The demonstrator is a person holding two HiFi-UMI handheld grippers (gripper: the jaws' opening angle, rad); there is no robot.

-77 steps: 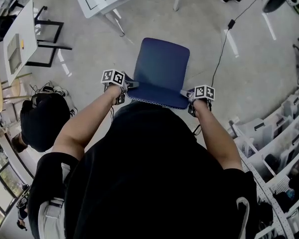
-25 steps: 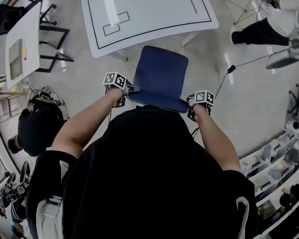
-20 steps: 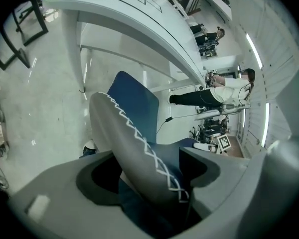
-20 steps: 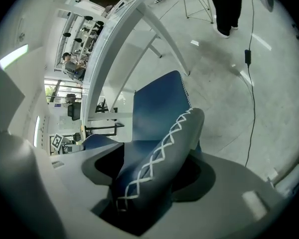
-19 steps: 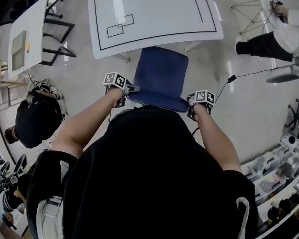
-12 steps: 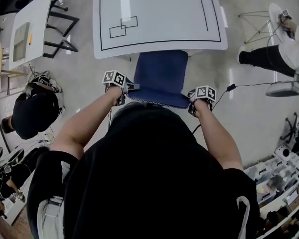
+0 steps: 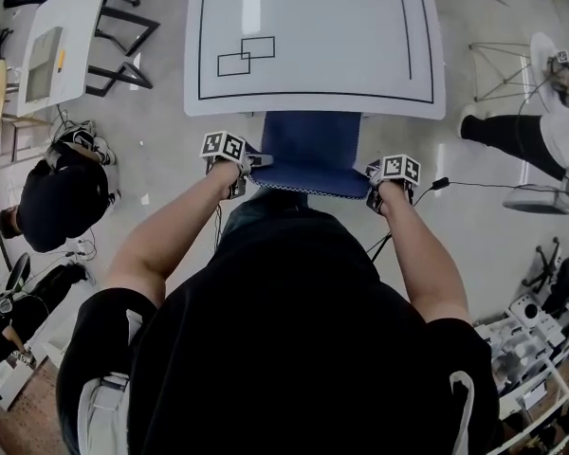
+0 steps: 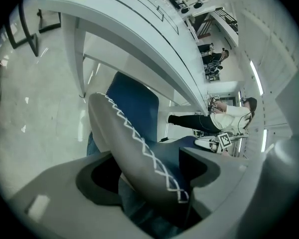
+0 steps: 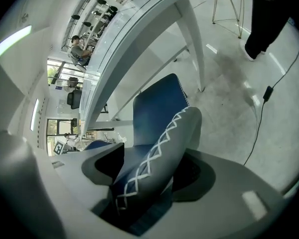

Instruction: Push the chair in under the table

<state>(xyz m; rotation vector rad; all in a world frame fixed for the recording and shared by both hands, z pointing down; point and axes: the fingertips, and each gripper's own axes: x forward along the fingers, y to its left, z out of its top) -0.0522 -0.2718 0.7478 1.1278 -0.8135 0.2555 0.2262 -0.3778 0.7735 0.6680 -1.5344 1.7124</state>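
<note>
A blue chair (image 7: 308,150) stands in front of me, its seat partly under the near edge of the white table (image 7: 313,41). My left gripper (image 7: 243,167) is shut on the left end of the chair's backrest (image 8: 139,148). My right gripper (image 7: 372,180) is shut on the right end of the backrest (image 9: 159,153), which has white cross-stitching along its edge. The table's underside and a leg (image 8: 79,63) show above the seat in the left gripper view; another table leg (image 9: 194,44) shows in the right gripper view.
A second white table (image 7: 62,31) with black chairs stands at the far left. A person in black (image 7: 57,202) crouches on the left floor. Another person (image 7: 541,136) sits at the right, by a black cable (image 7: 455,183). Shelving (image 7: 541,368) lines the lower right.
I have walked forward with the chair. The table has come nearer and the chair's seat has slid from the open floor to under the table's near edge. Both grippers kept their hold.
</note>
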